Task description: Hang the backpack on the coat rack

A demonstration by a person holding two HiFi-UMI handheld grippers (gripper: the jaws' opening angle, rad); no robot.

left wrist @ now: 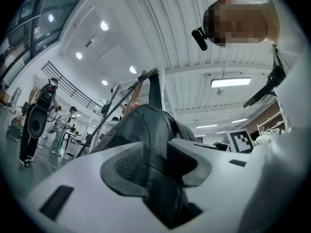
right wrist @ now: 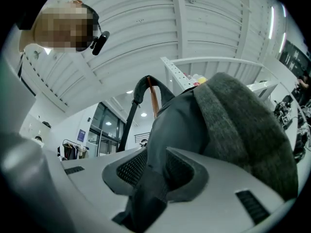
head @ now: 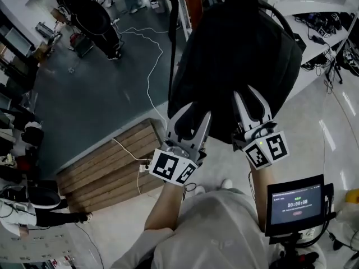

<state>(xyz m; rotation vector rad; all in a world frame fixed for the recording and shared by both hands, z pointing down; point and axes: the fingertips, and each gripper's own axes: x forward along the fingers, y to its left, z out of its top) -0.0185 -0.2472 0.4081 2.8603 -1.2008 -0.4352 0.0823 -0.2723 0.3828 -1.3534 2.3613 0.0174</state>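
Backpack above dark grey floor

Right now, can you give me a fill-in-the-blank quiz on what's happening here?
1. The backpack is ____ in colour.
2. The left gripper and the right gripper each have jaws ____ on its fabric.
3. The pallet at lower left in the head view is made of ____.
Missing words: black; shut; wood.

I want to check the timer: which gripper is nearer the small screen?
Right. The right gripper, shut on the backpack, is just up-left of the screen; the left gripper is farther left.
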